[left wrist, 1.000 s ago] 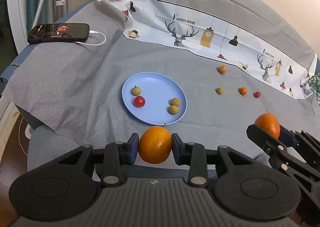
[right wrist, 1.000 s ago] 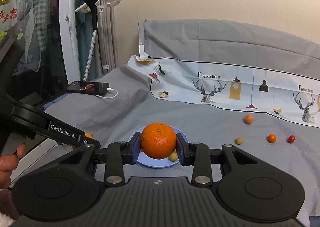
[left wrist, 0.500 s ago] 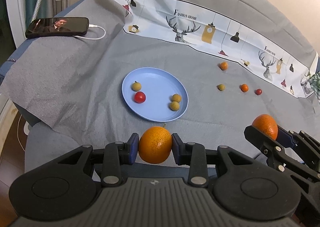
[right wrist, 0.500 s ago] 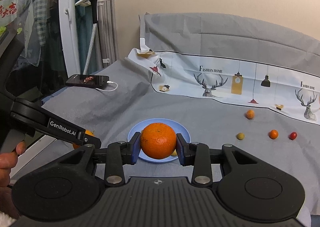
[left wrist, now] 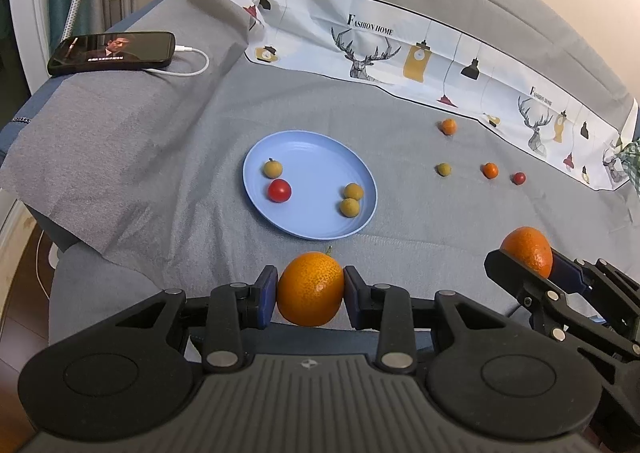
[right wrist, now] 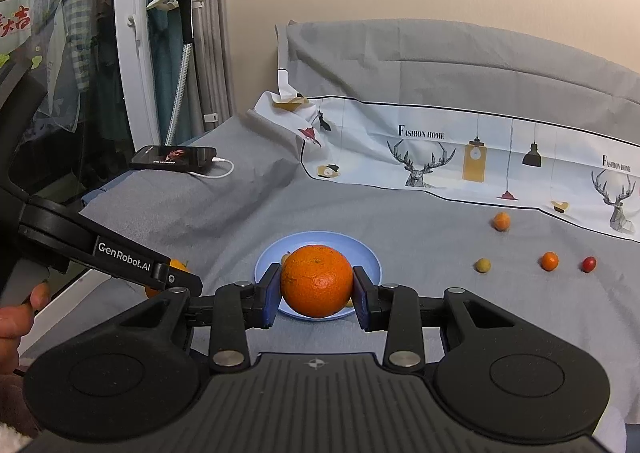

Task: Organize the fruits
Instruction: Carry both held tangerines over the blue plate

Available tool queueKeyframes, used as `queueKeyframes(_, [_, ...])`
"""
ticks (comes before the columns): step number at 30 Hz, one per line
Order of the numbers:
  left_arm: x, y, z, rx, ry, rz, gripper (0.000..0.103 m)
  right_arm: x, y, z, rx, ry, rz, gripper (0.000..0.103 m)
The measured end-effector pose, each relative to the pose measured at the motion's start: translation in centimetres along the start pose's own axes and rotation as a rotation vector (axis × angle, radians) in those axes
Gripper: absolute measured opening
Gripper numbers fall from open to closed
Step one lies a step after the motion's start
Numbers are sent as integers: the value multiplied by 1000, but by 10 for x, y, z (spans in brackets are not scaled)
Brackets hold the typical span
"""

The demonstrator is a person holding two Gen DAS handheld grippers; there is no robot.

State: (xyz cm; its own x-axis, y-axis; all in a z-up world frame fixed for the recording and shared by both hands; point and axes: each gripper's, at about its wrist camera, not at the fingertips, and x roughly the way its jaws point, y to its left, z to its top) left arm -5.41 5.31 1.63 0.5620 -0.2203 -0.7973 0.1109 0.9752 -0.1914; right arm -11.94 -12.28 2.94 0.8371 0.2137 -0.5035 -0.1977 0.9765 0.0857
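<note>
So far four small fruits lie in the blue plate (left wrist: 256,157), four more (left wrist: 445,169) wait on the grey cloth (left wrist: 400,213), and the left gripper (left wrist: 310,289) and right gripper (right wrist: 316,287) each clamp an orange (left wrist: 310,287) short of it.

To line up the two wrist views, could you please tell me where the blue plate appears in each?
Left wrist view: the blue plate lies mid-frame, fully visible, beyond the held orange.
Right wrist view: the blue plate sits at centre, mostly hidden behind the held orange.
Shared landmark: the phone, upper left.
</note>
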Motion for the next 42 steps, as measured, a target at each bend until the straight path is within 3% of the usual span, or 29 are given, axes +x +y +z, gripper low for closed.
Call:
queueKeyframes(16, [17, 4, 6, -8, 39, -5, 39, 17, -2, -2, 5, 50, 1, 38])
queueKeyframes(25, [42, 12, 35, -32, 63, -7, 39, 43, -10, -2, 21, 86, -28, 38])
queueKeyframes(42, [170, -3, 105, 23, 143, 39, 39, 170, -28, -1, 24, 223, 24, 38])
